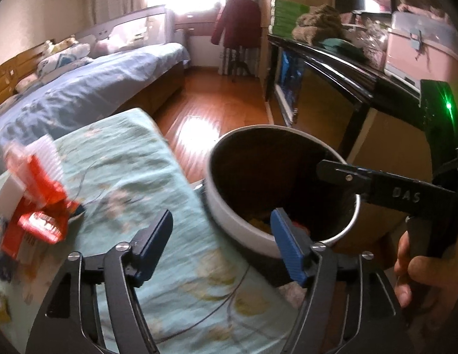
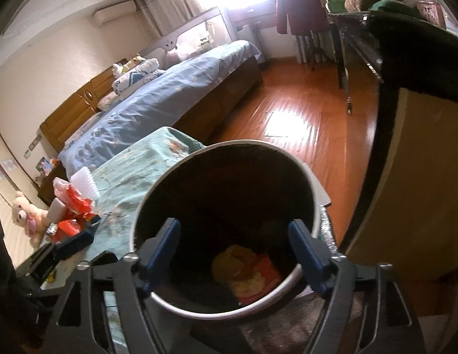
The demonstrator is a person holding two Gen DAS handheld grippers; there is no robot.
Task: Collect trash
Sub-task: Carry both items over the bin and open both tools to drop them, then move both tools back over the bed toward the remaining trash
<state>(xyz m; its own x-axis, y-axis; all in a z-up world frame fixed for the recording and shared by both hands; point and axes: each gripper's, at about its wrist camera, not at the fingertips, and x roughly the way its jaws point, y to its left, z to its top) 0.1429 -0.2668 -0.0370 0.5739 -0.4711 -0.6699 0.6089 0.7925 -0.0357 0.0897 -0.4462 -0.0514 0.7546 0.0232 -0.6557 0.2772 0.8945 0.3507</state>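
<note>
A round white trash bin [image 1: 226, 212] with a dark inside stands beside a table under a light green floral cloth [image 1: 134, 159]. In the right wrist view the bin [image 2: 314, 206] holds yellow and red wrappers [image 2: 246, 271] at its bottom. My right gripper [image 2: 234, 253] is open and empty above the bin's mouth; it also shows in the left wrist view [image 1: 332, 171]. My left gripper [image 1: 223, 242] is open and empty over the table's edge next to the bin. A pile of red and white wrappers [image 1: 37, 200] lies on the cloth at the left, also seen in the right wrist view [image 2: 72, 206].
A bed with a blue cover [image 1: 81, 88] stands behind the table. A black desk [image 1: 332, 62] loaded with boxes and cloth runs along the right. Wooden floor [image 1: 211, 109] lies between them. A plush bear [image 2: 25, 215] sits at the far left.
</note>
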